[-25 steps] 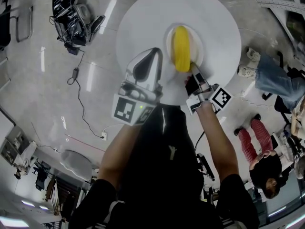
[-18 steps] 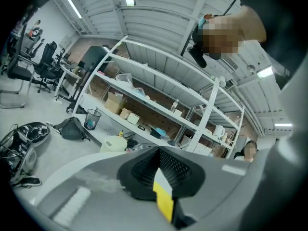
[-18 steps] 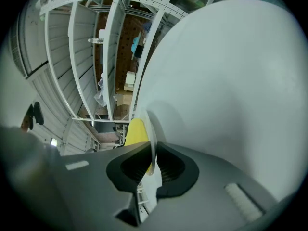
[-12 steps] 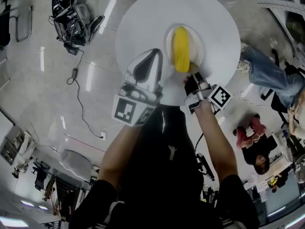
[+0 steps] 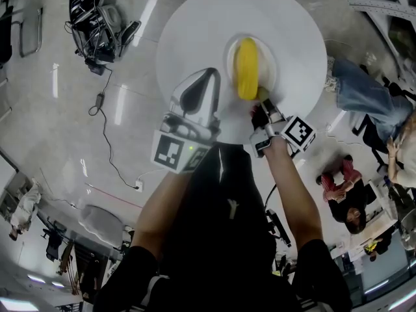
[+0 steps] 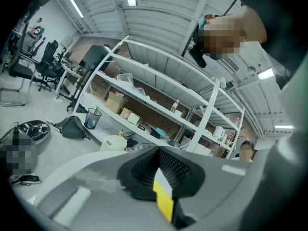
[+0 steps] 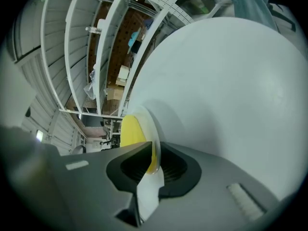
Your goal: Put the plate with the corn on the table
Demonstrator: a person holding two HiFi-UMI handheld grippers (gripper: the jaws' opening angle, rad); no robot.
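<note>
Round white table (image 5: 195,31), plate (image 5: 272,60) with corn cob (image 5: 246,67) at its middle, right gripper (image 5: 262,106) on the plate's near rim.
The round white table is smooth, so a plate released off-level may skid. The left gripper (image 5: 213,70), jaws together and empty, hangs just beside the plate and could knock it. Whether the plate is fully seated is unclear. The corn cob lies loose and rolls if the rim tips. The right gripper jaws just eased open slightly, pinching the rim: slip risk.

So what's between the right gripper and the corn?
Only the rim of the white plate; the right gripper view shows the right gripper pinching it, with the corn just beyond.
</note>
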